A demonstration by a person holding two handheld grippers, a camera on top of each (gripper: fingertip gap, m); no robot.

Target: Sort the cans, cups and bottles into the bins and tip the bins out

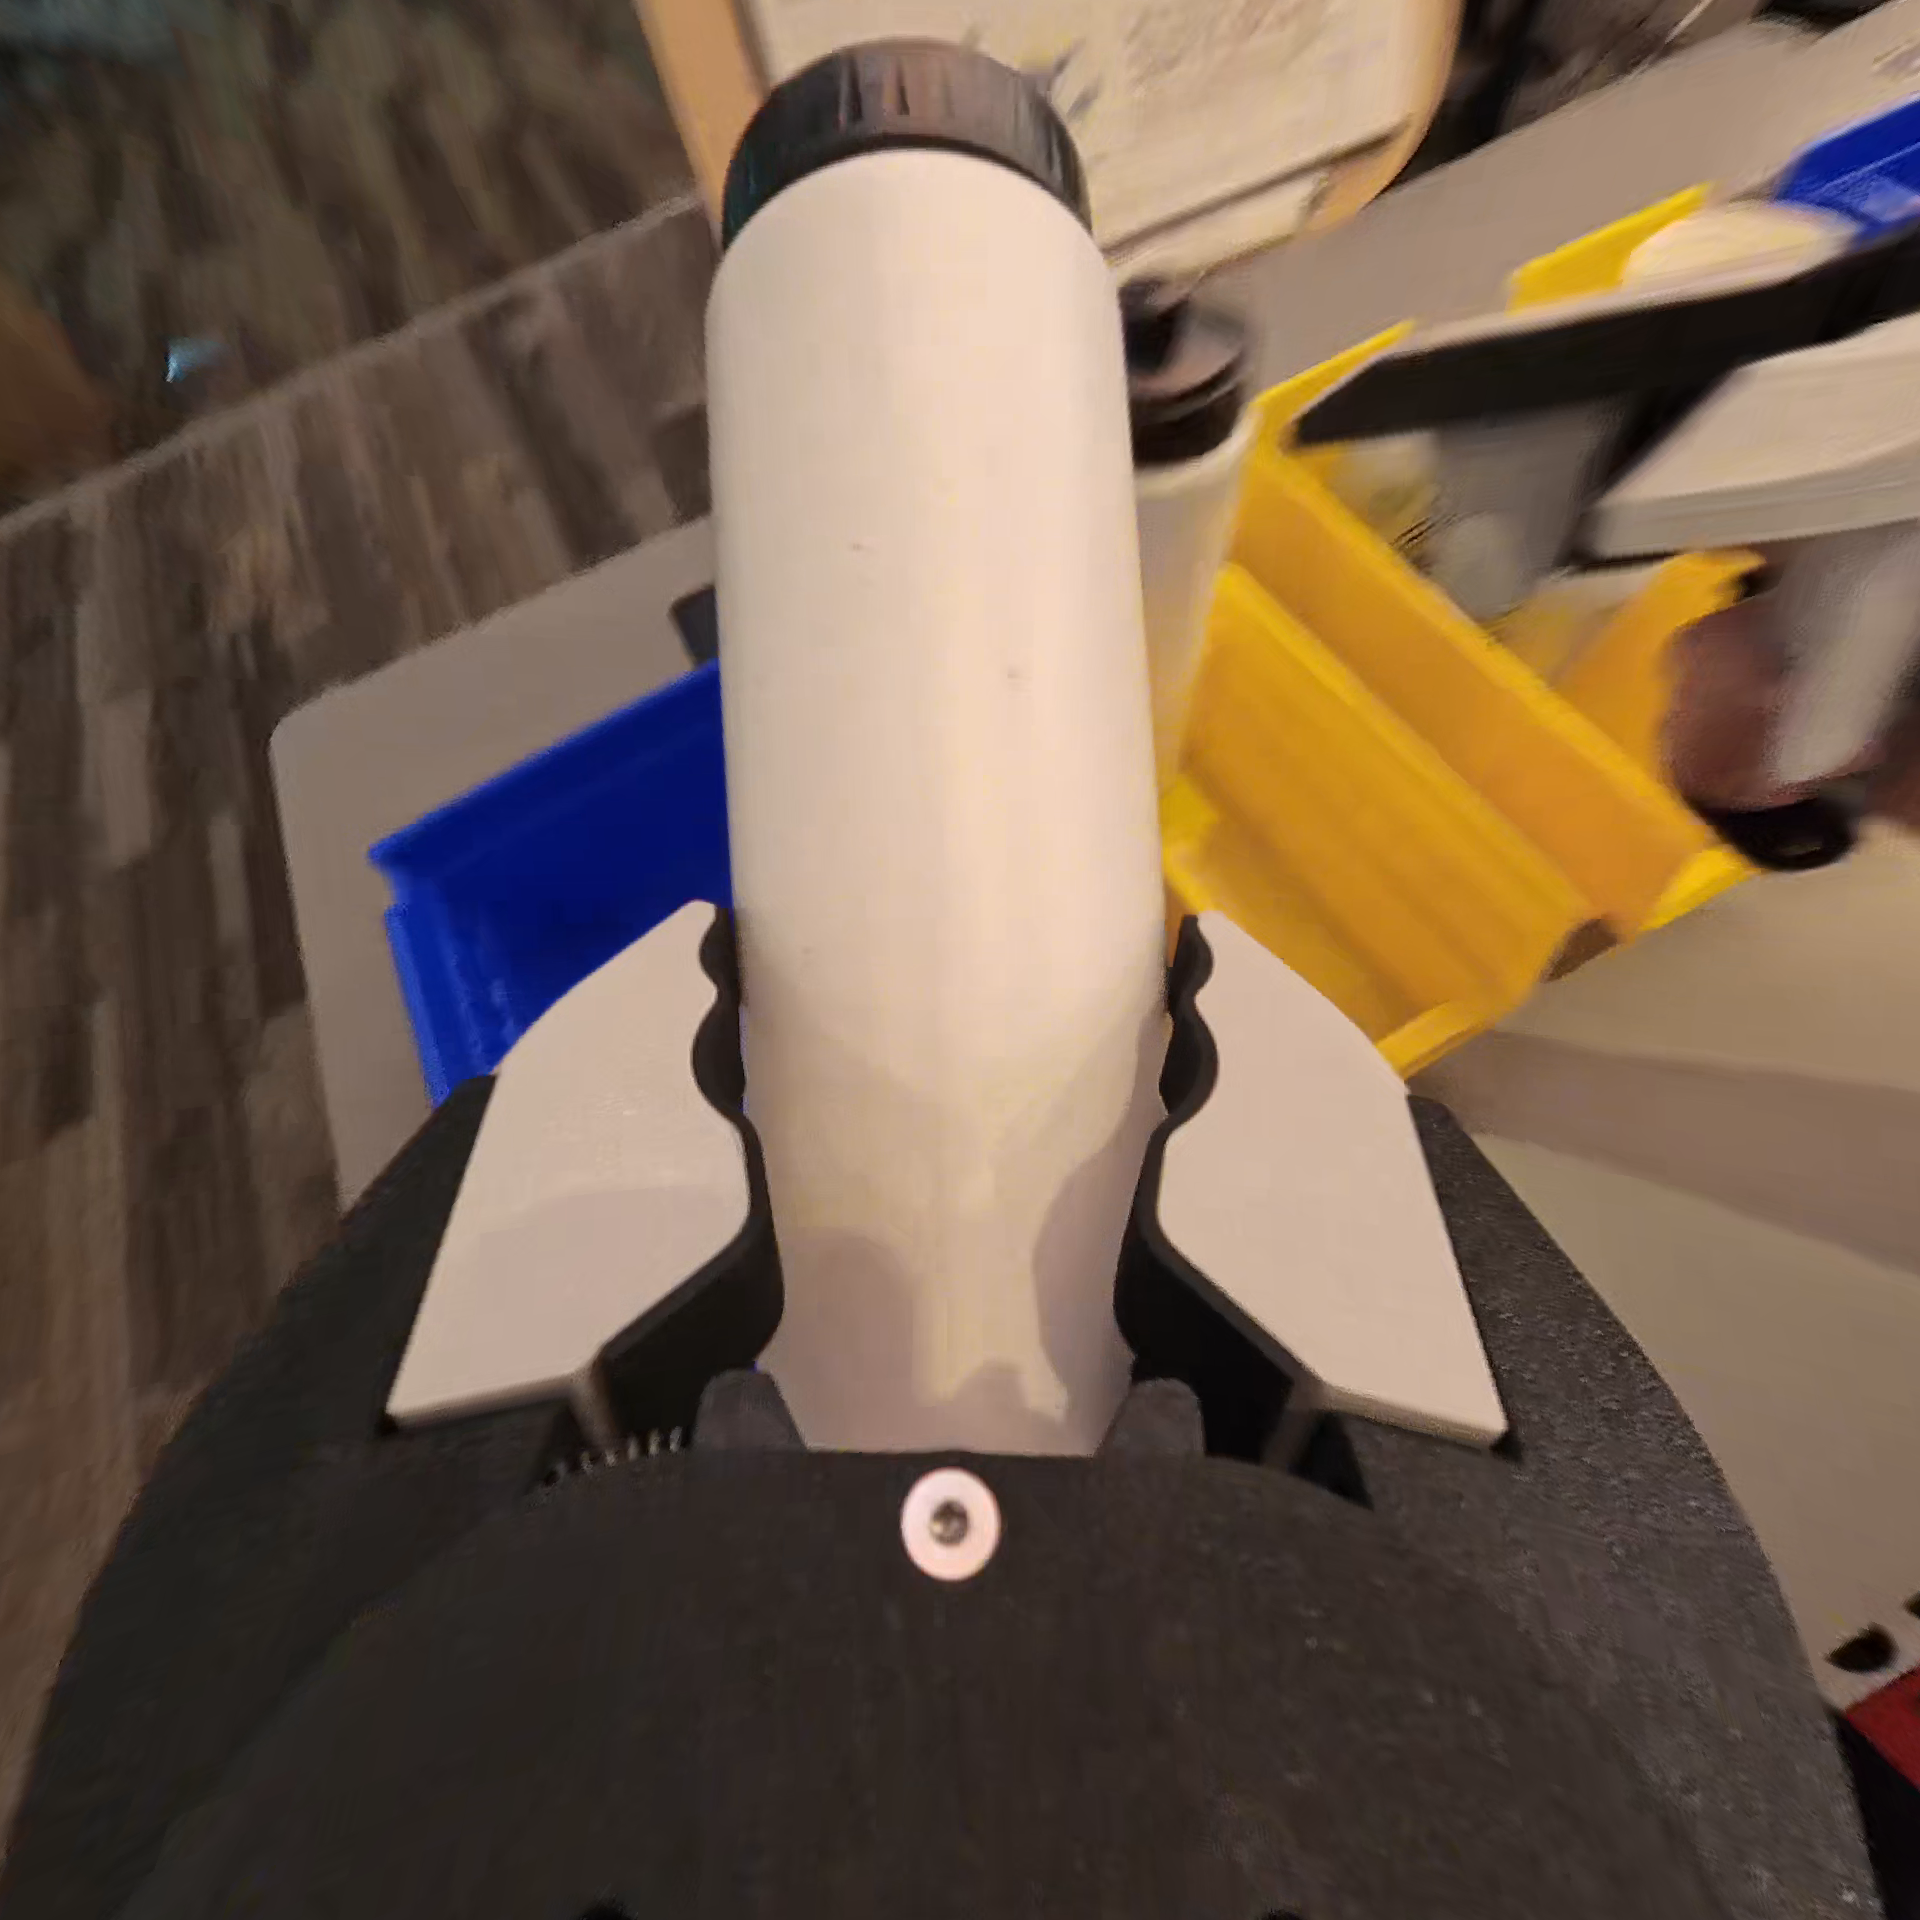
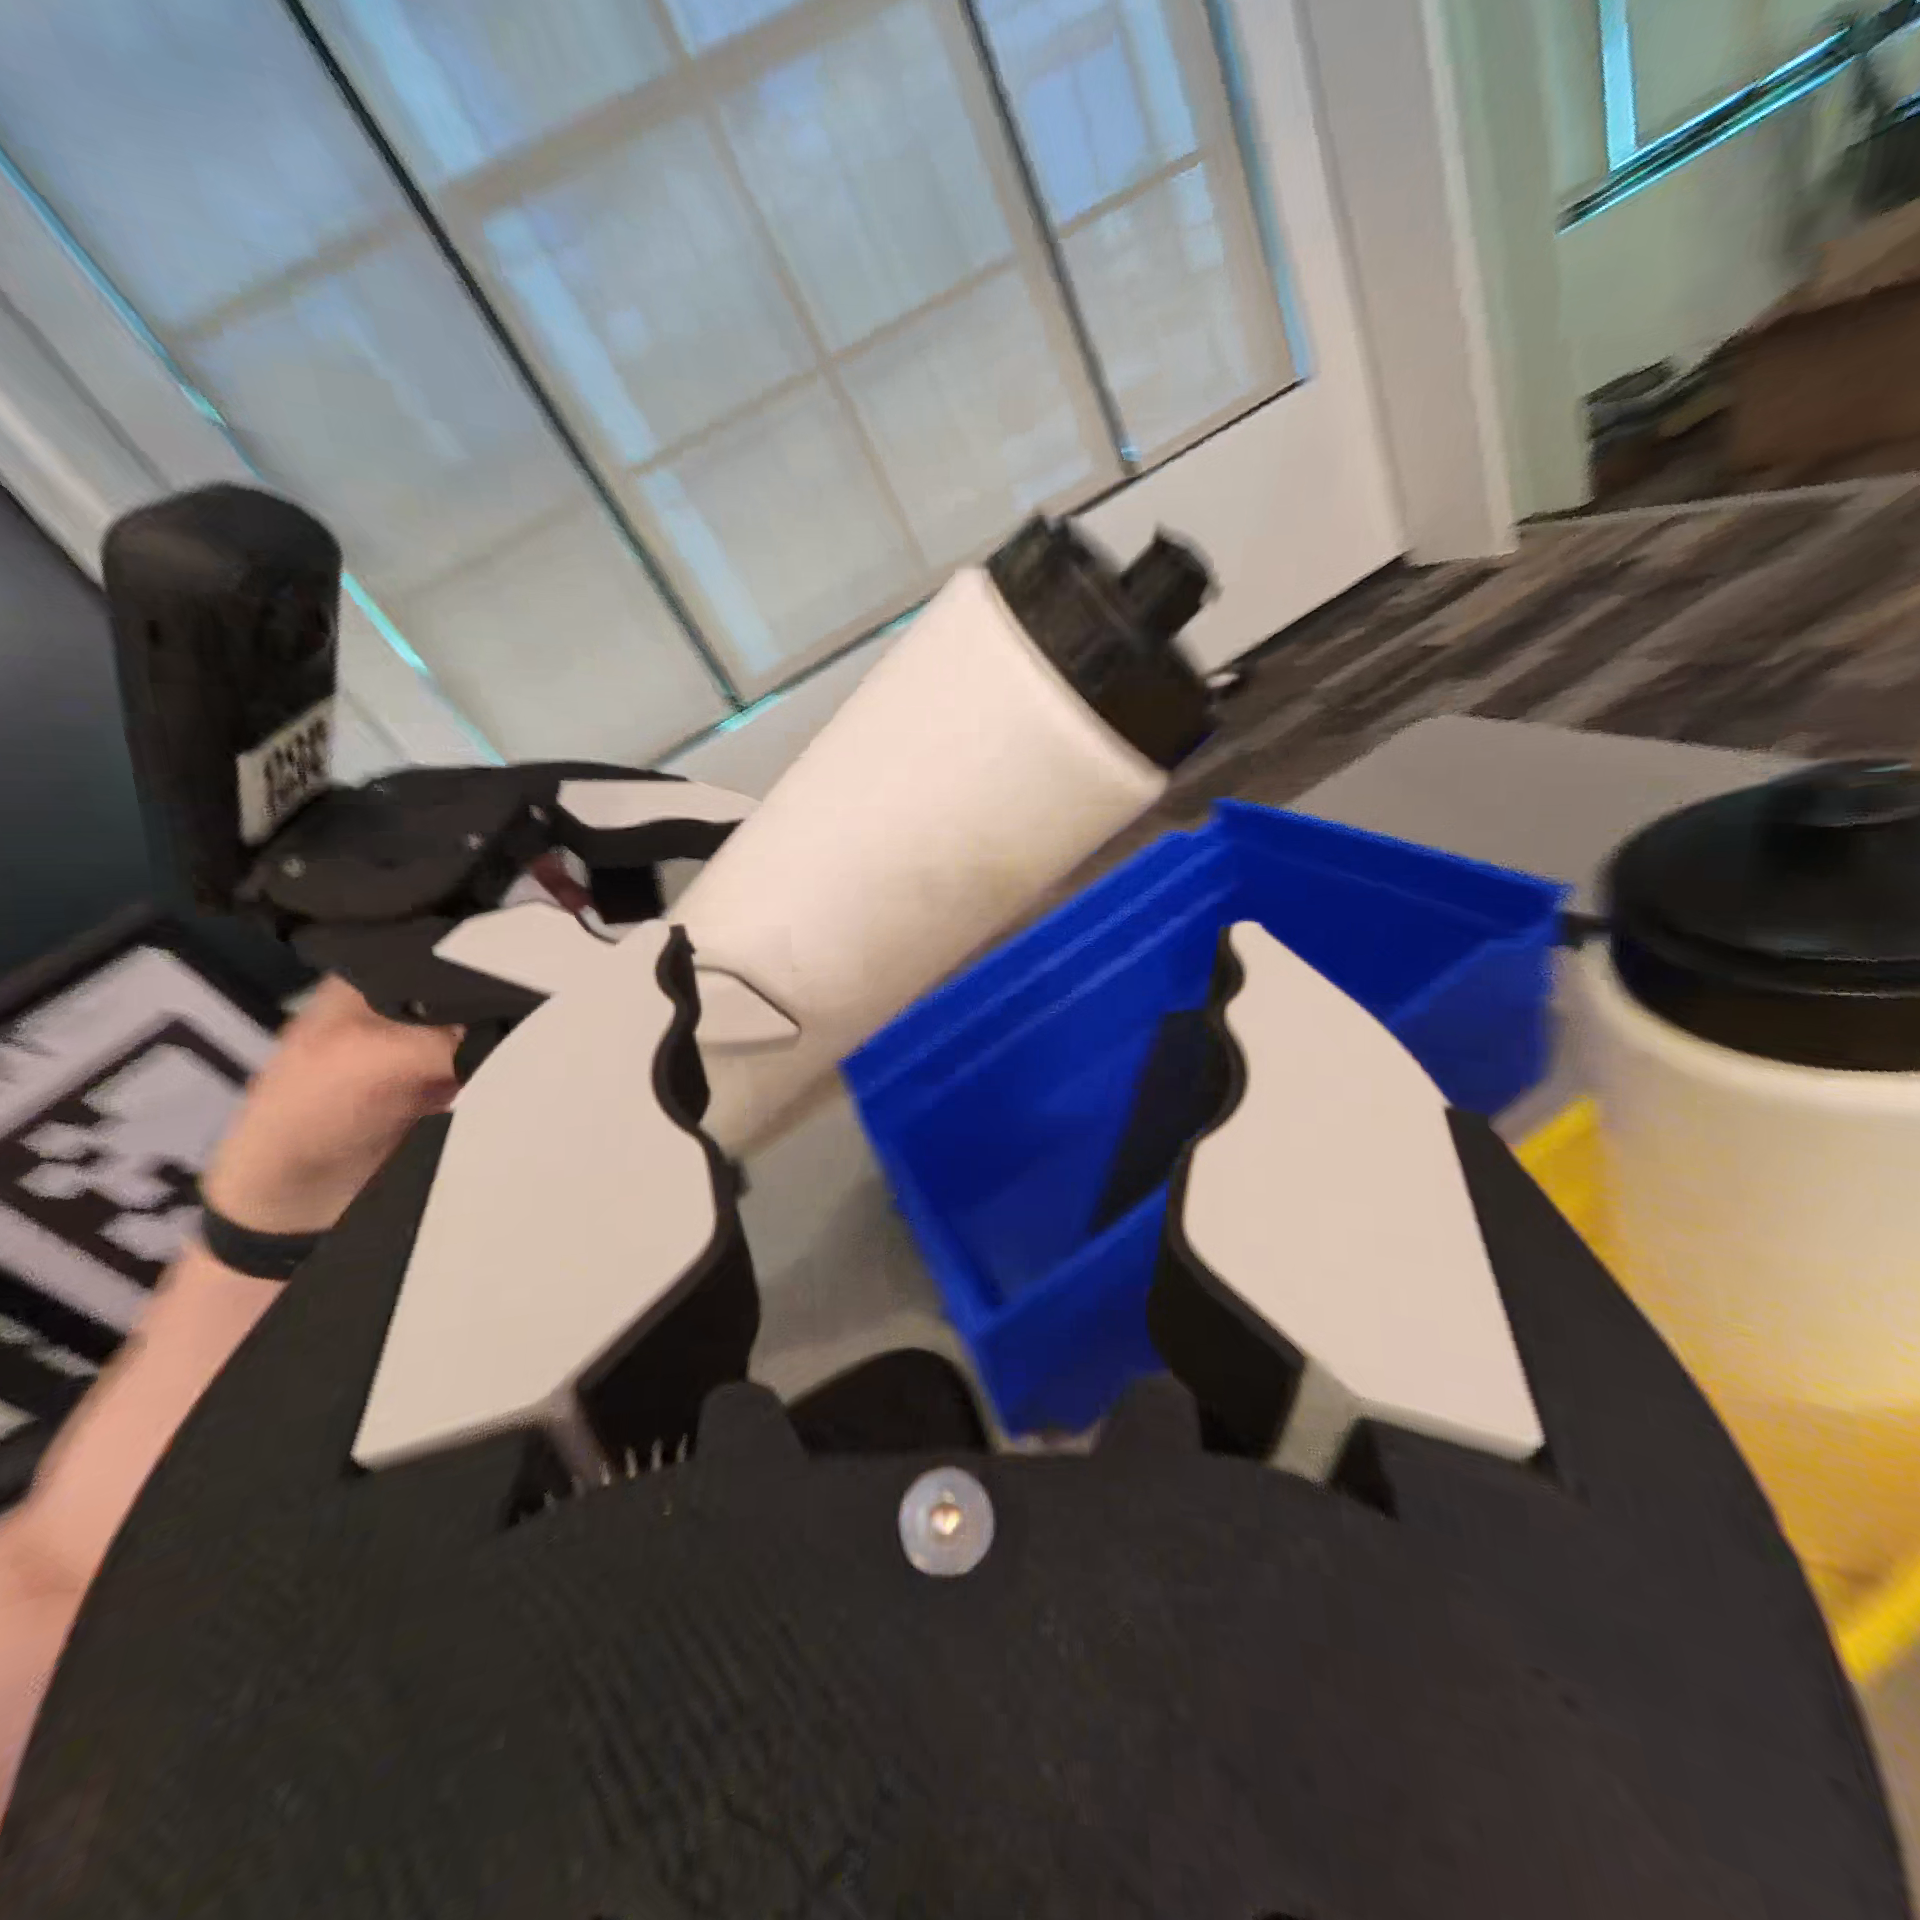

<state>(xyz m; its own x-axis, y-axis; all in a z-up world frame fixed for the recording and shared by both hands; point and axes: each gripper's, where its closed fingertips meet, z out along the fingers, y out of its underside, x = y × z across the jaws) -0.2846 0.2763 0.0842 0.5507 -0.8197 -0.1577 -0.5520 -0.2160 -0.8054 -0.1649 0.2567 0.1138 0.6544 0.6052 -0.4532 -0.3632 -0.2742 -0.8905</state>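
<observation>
**Left gripper holds white bottle over bins; right gripper spread near blue bin**

Left wrist view, left to right: patterned carpet floor (image 1: 208, 520), pale surface (image 1: 343, 831), blue bin (image 1: 540, 883) partly hidden behind the white bottle (image 1: 935, 623). Left gripper (image 1: 951, 997) fingers are clenched on the bottle's lower body, both pads pressing its sides; black cap (image 1: 894, 114) points away from the camera. The bottle blocks the middle of the view. Right of it: yellow bin (image 1: 1403, 790), tilted, with the right gripper and a hand (image 1: 1766, 727) on top of it, blurred. A second black-capped container (image 1: 1184, 364) peeks out behind the bottle.

Right wrist view, left to right: person's hand (image 2: 343, 1070) with black wristband, left gripper gripping the tilted white bottle, window (image 2: 727, 312) behind. Right gripper (image 2: 951, 997) fingers spread wide, gripping nothing; the blue bin lies between and beyond them, its wall just beside the right finger (image 2: 1340, 1143); contact unclear. Far right: white black-lidded container (image 2: 1766, 1091) over the yellow bin.
</observation>
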